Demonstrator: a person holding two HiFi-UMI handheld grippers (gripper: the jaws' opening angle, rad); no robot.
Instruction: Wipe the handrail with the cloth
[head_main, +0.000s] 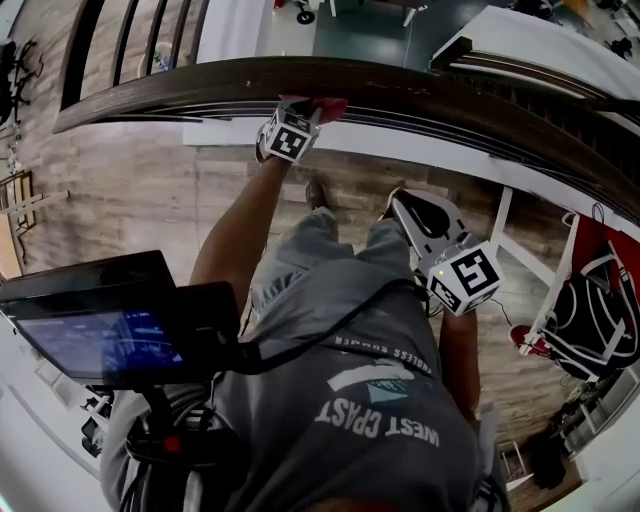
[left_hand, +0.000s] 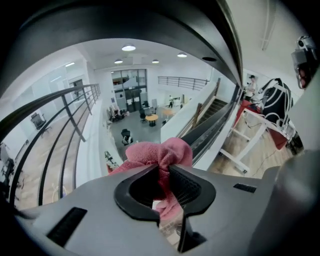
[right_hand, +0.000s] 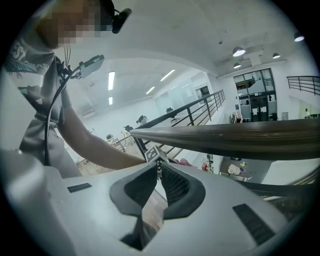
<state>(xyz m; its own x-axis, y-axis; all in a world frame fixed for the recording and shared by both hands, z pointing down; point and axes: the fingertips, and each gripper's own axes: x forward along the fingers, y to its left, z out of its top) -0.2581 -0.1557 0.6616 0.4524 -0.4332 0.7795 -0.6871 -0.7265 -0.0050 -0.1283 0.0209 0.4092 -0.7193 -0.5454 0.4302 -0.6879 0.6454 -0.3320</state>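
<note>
A dark wooden handrail (head_main: 420, 90) curves across the top of the head view. My left gripper (head_main: 314, 110) is raised to its near side and is shut on a bunched pink-red cloth (head_main: 328, 104), which lies against the rail. In the left gripper view the cloth (left_hand: 161, 152) is pinched between the jaws of the left gripper (left_hand: 164, 169), right under the rail (left_hand: 150, 25). My right gripper (head_main: 395, 205) hangs lower by the person's right side, away from the rail. Its tips (right_hand: 158, 167) meet with nothing between them, below the rail (right_hand: 240, 137).
Beyond the rail is a drop to a lower floor (left_hand: 142, 125). Metal balustrade bars (head_main: 130, 40) run at the upper left. A white frame (head_main: 545, 270) and a black backpack (head_main: 595, 310) stand at the right. A screen on a rig (head_main: 100, 325) sits at the person's left.
</note>
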